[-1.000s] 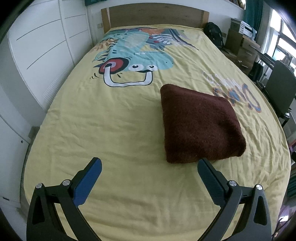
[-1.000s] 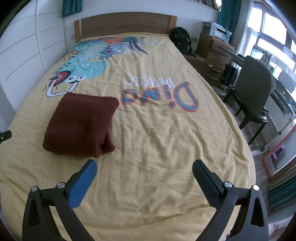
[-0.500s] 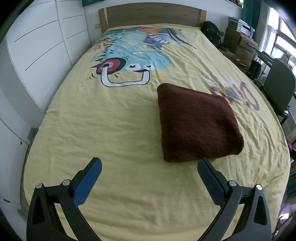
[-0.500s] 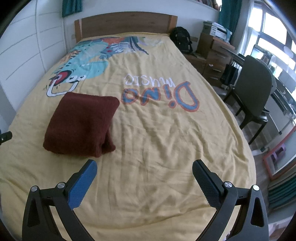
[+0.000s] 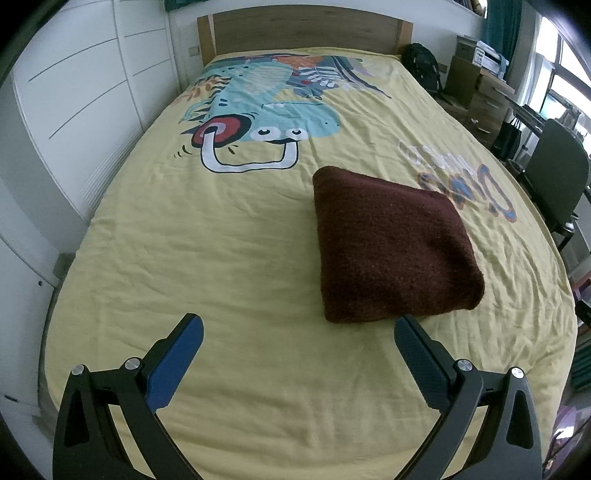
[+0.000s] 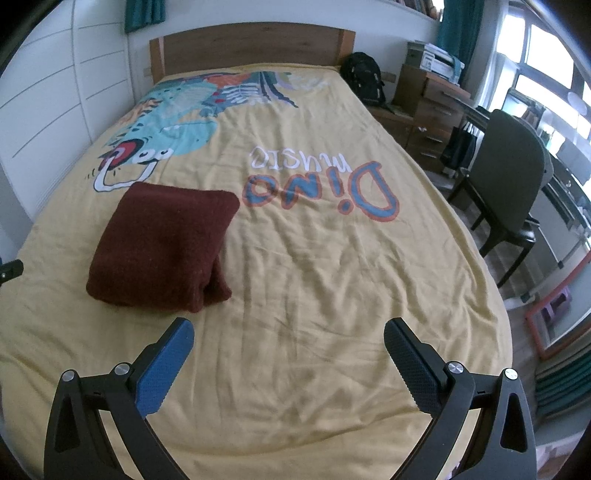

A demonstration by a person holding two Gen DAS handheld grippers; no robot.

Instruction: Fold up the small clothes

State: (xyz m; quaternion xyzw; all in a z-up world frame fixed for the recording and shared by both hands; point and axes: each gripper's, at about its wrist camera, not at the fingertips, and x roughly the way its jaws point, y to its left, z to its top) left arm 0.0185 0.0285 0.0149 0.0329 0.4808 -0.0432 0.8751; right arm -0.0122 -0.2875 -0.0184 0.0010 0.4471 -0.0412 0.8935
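A dark brown fuzzy garment (image 5: pixel 391 243) lies folded into a thick square on the yellow bed cover (image 5: pixel 221 258). In the right wrist view the same garment (image 6: pixel 162 247) sits left of centre. My left gripper (image 5: pixel 299 325) hovers open above the cover, its right finger just short of the garment's near edge, nothing held. My right gripper (image 6: pixel 288 328) is open too, over bare cover to the right of the garment and nearer than it. A small black part at the left edge of the right wrist view may be the other gripper (image 6: pixel 11 271).
The bed has a wooden headboard (image 5: pixel 303 31) and white cabinet panels (image 5: pixel 85 92) along its left. To the right stand a dark chair (image 6: pixel 513 177), wooden drawers (image 6: pixel 432 107) and a black backpack (image 6: pixel 364 79). A framed board (image 6: pixel 557 325) lies on the floor.
Almost nothing: the left wrist view drifted slightly, so the garment shifted a little left in it. Both grippers stay open; the garment has not moved on the bed.
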